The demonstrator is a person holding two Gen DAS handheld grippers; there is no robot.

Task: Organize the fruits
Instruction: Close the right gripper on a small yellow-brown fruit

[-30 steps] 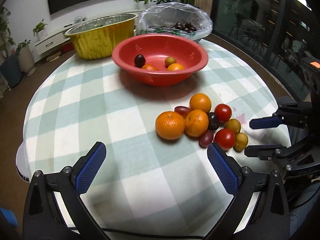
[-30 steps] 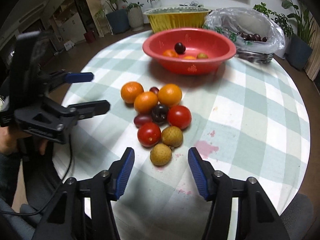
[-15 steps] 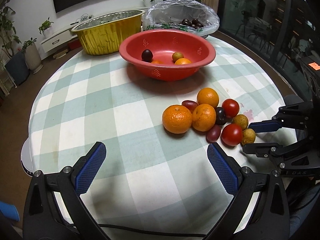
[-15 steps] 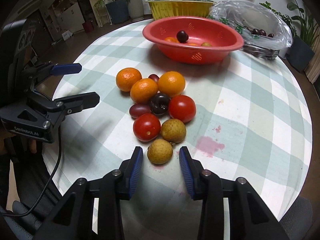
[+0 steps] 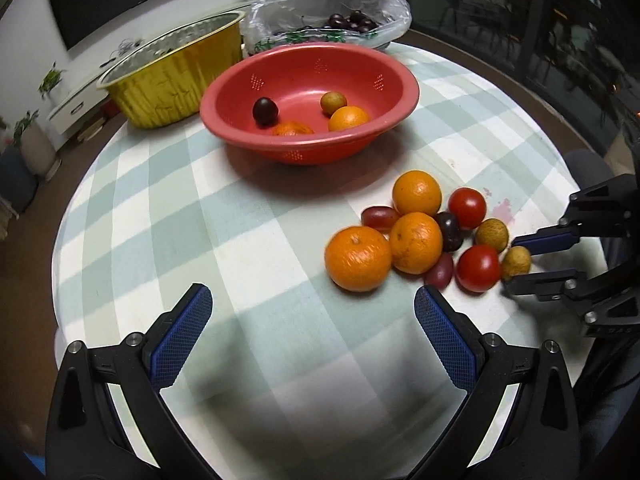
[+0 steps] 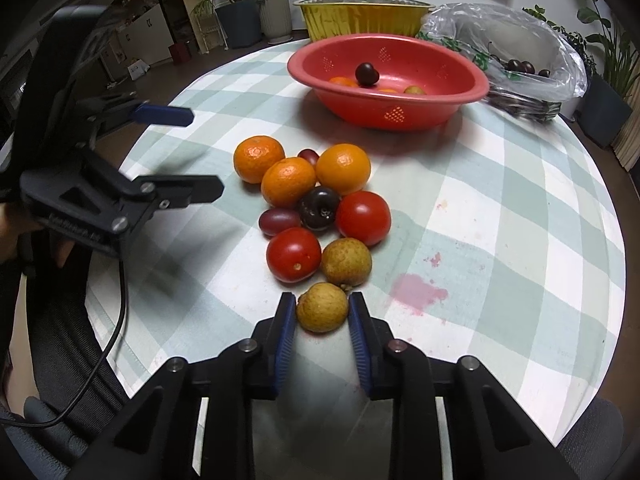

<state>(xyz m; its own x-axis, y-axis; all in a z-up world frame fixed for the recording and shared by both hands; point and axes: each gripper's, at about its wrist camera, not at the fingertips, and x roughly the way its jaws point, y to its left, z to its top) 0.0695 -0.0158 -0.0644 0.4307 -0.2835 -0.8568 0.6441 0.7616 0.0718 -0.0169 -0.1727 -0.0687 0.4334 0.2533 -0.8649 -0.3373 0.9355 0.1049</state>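
Your right gripper (image 6: 322, 314) has its blue pads pressed to both sides of the nearest longan (image 6: 322, 307), which sits on the tablecloth (image 6: 500, 208).

That longan is small, round, tan-yellow with a rough, speckled skin, at the near end of the fruit pile, just beside a second longan (image 6: 346, 262) and a red tomato (image 6: 294, 255). Your left gripper (image 5: 310, 332) hangs with its jaws wide apart and nothing between them, short of the big orange (image 5: 357, 259). Farther off, the red bowl (image 5: 310, 80) holds a few fruits.
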